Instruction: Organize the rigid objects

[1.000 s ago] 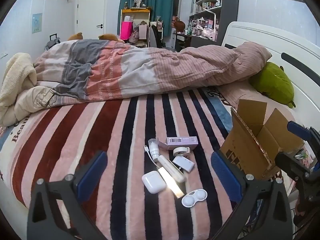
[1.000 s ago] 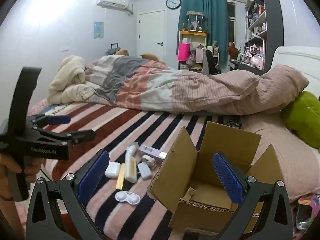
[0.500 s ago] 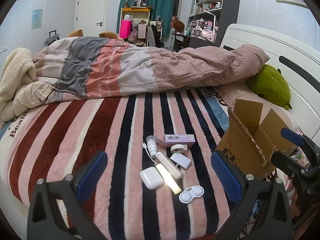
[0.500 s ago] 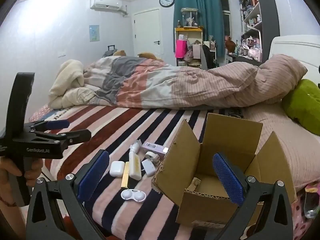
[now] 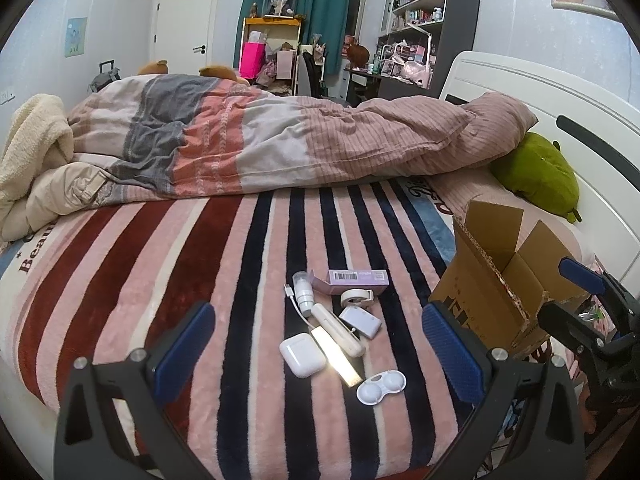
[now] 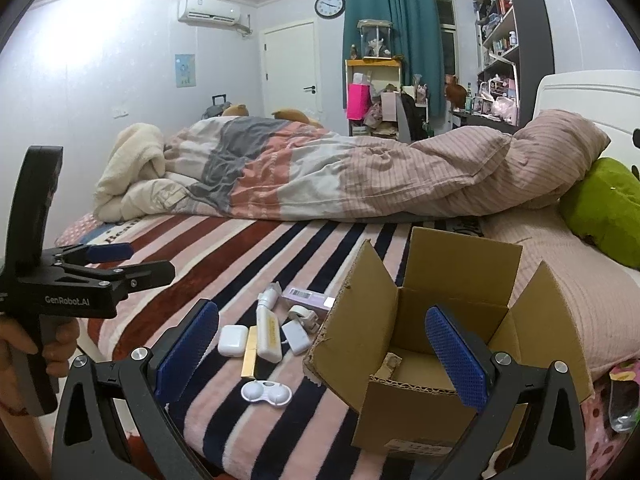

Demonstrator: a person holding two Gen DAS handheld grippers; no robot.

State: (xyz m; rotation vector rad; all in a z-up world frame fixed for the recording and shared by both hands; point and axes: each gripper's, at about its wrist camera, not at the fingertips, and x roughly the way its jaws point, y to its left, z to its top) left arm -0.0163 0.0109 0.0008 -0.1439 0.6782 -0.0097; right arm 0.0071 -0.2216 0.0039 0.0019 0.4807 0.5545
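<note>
Left tool (image 5: pixel 316 350): we find its blue-padded fingers spread wide apart, empty, hovering above the near edge of the bed with the small items framed between them
Right tool (image 6: pixel 320 354): we record it likewise spread wide and empty, held over the bed edge, its right pad in front of the box opening
Hand (image 6: pixel 24 344): ours, gripping the black handle of the left tool, at the left edge of the right wrist view
Bed cover (image 5: pixel 160 280): plush blanket striped in pink, dark red and navy, carrying everything listed below
Open brown cardboard box (image 5: pixel 500 280): flaps up, standing on the bed to the right of the cluster; only a scrap of cardboard shows inside
White earbud case (image 5: pixel 302 355): rounded, at the left of the cluster, just beside the gold bar
Shiny gold flat bar (image 5: pixel 336 360): lying lengthwise, nearest part close to the lens case
White double-well contact lens case (image 5: pixel 381 387): nearest item, slightly apart from the rest
Cream cylindrical tube (image 5: pixel 338 334): diagonal, between the earbud case and the adapter
Small white spray bottle (image 5: pixel 303 292): at the far left of the group, a thin white cable beside it
Lilac rectangular carton (image 5: pixel 356 280): barcode up, farthest of the group
Roll of white tape (image 5: pixel 356 298): just in front of the carton
White square adapter (image 5: pixel 360 321): right side of the cluster, nearest the box
Rumpled striped duvet (image 5: pixel 280 144): heaped across the far half of the bed
Green plush cushion (image 5: pixel 536 180): by the white headboard
</note>
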